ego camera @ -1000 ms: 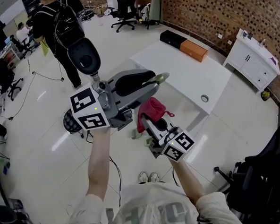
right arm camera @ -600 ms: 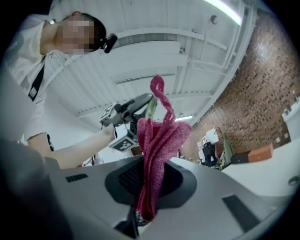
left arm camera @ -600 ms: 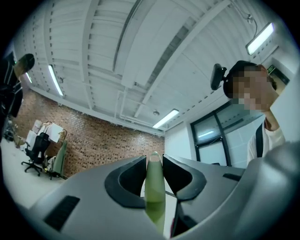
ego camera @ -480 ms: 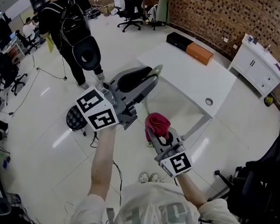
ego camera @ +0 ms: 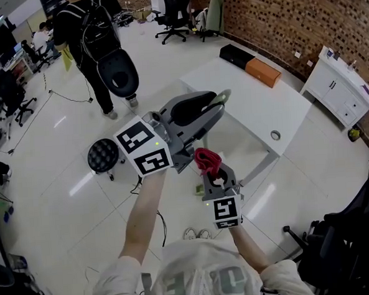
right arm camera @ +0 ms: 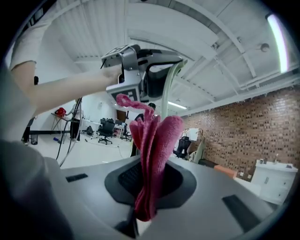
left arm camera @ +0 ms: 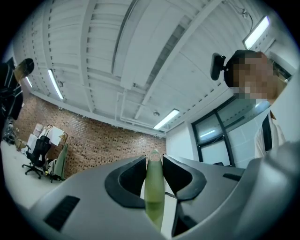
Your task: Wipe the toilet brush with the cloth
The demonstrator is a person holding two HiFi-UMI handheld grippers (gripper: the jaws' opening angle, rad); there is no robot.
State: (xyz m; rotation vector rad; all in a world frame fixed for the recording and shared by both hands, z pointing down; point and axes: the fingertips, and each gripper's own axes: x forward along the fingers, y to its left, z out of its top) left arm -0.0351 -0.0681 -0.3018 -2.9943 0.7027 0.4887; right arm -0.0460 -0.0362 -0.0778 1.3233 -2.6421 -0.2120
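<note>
My left gripper (ego camera: 198, 115) is shut on the pale green toilet brush handle (ego camera: 222, 97), held up in front of me. In the left gripper view the handle (left arm camera: 154, 187) stands upright between the dark pads of that gripper (left arm camera: 154, 161). My right gripper (ego camera: 213, 173) is shut on a bunched red cloth (ego camera: 206, 160), just below the left gripper. In the right gripper view the cloth (right arm camera: 152, 154) sticks up from the right gripper (right arm camera: 150, 180), and the handle (right arm camera: 168, 89) runs down from the left gripper (right arm camera: 140, 61) behind the cloth. Whether cloth and handle touch I cannot tell.
A white table (ego camera: 256, 102) lies ahead with an orange box (ego camera: 265, 72), a black box (ego camera: 235, 54) and a tape roll (ego camera: 275, 134). A person with a backpack (ego camera: 93, 37) stands at far left near a black stool (ego camera: 102, 155). A white cabinet (ego camera: 343, 84) is at right.
My right gripper has sunk toward me with the cloth and rolled, so its marker cube now faces up. The left gripper with the handle has shifted slightly right in the picture.
</note>
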